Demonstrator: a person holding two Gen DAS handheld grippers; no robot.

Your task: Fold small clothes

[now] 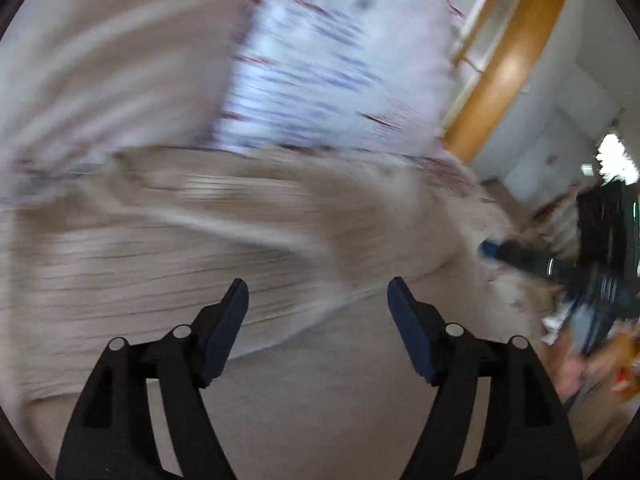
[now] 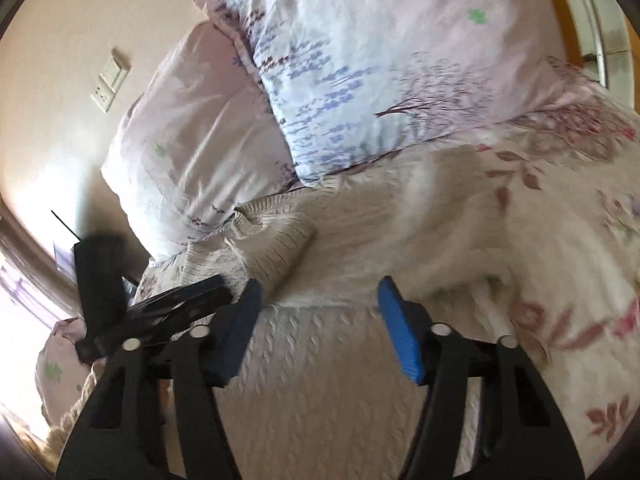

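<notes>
Looking along the left gripper [image 1: 318, 294], we find its jaws spread wide with nothing between them; the two dark-blue pads [image 1: 224, 336] hang over blurred beige cloth without clearly touching it. That whole view is smeared by motion, so we can only say that a cream knitted sweater [image 1: 168, 264] fills the middle and lower left of the frame, with a patterned pillow [image 1: 328, 64] in the upper centre and a wooden door frame [image 1: 508, 68] at the upper right.

Along the right gripper [image 2: 320, 294] the jaws are likewise wide apart and hold nothing. Its two blue pads [image 2: 400, 332] sit just above the sweater [image 2: 332, 360], which lies across the bed through the centre and bottom of the frame; whether the pads touch the knit we cannot tell. We count one sweater, with one ribbed sleeve [image 2: 276, 240] folded over its body at centre left.

Behind it, in the upper half of the frame, we count two pillows: a pale lilac pillow [image 2: 192, 136] at the left and a blue-and-purple flowered pillow [image 2: 380, 64] leaning over it at the top. A flowered bedsheet [image 2: 580, 208] covers the right side. The other gripper [image 2: 132, 300] shows as a black shape at the lower left, and one wall socket plate [image 2: 108, 80] sits at the upper left.
</notes>
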